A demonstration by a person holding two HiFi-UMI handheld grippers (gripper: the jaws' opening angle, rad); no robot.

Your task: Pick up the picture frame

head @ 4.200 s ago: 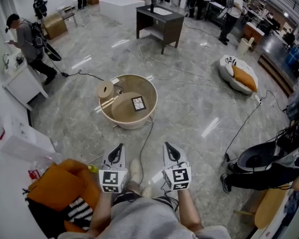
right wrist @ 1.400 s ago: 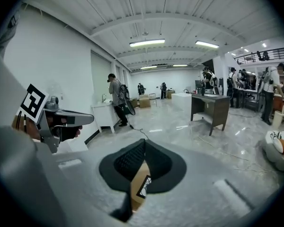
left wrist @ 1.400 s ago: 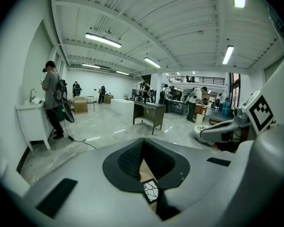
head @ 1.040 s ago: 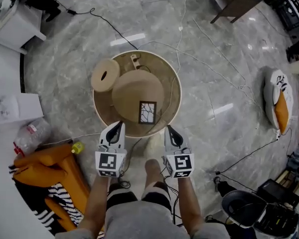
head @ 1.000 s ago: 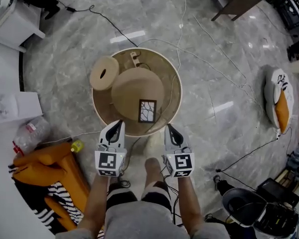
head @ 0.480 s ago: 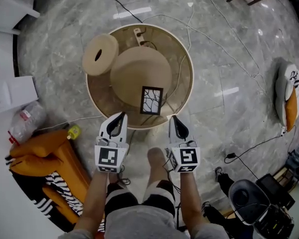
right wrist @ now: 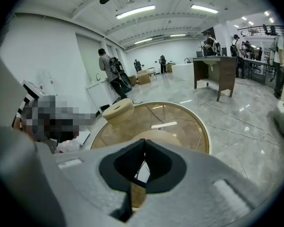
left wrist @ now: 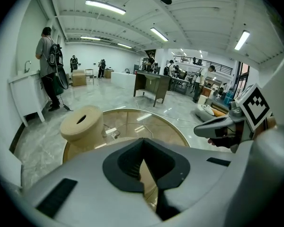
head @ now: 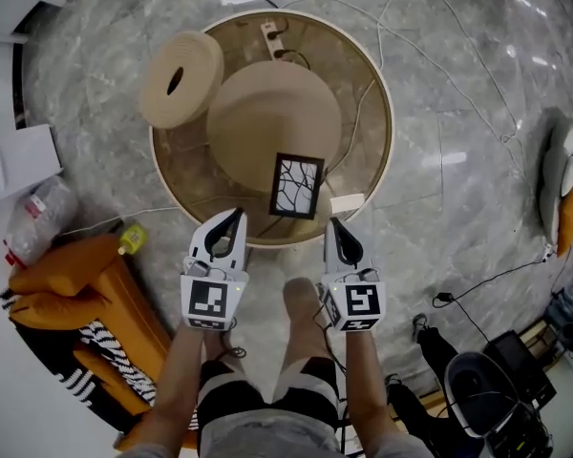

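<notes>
Item: picture frame [head: 297,186], flat on dome [head: 267,103] at 5 o'clock, inside basin [head: 391,132]. Left hand-held gripper [head: 233,219] and right hand-held gripper [head: 332,225], jaws pressed together, flank basin's 6 o'clock rim. Open floor [head: 458,218] at 3 o'clock.

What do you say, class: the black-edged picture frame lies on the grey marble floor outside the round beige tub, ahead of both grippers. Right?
Wrong. The black-edged picture frame lies inside the round beige tub, ahead of the left gripper and the right gripper; the head view shows it.
</notes>
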